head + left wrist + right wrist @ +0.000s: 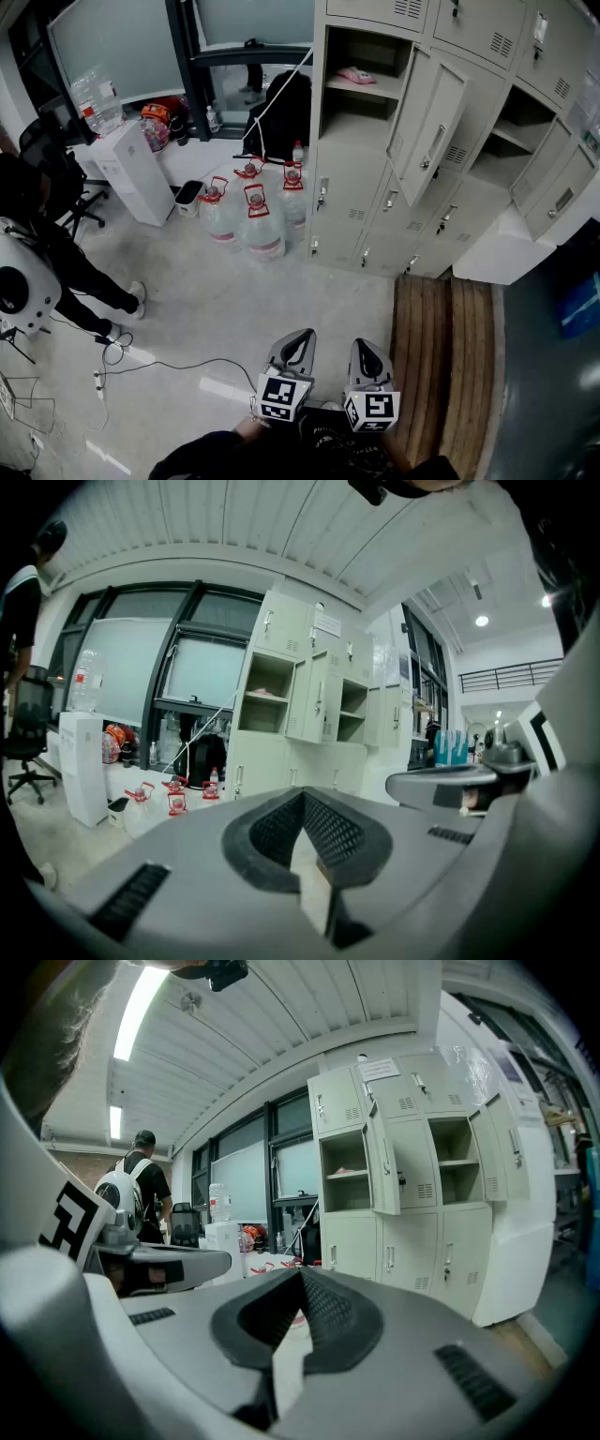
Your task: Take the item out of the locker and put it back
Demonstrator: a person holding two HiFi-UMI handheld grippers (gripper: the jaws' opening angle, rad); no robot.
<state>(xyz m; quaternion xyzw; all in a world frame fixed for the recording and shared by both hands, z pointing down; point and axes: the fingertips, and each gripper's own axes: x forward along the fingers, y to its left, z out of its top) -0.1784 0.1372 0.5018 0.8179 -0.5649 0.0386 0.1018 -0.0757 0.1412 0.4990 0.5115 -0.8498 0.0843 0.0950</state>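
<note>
The left claw has its jaws pressed together on nothing, and the right claw beside it looks closed and empty too. Both are held level with each other and tip slightly downward. The pink item lies well ahead of them and higher up, on the shelf of the open locker, almost straight ahead of the right claw. That claw seems marginally the nearer one, and both would have to open first. The item appears to lie lengthwise along the shelf, across the line of approach, though it is too small to be sure. The locker's door hangs open just right of that shelf. Below the claws is pale floor, with a wooden platform to their right. Water jugs stand ahead to the left, and a person is at the far left.
</note>
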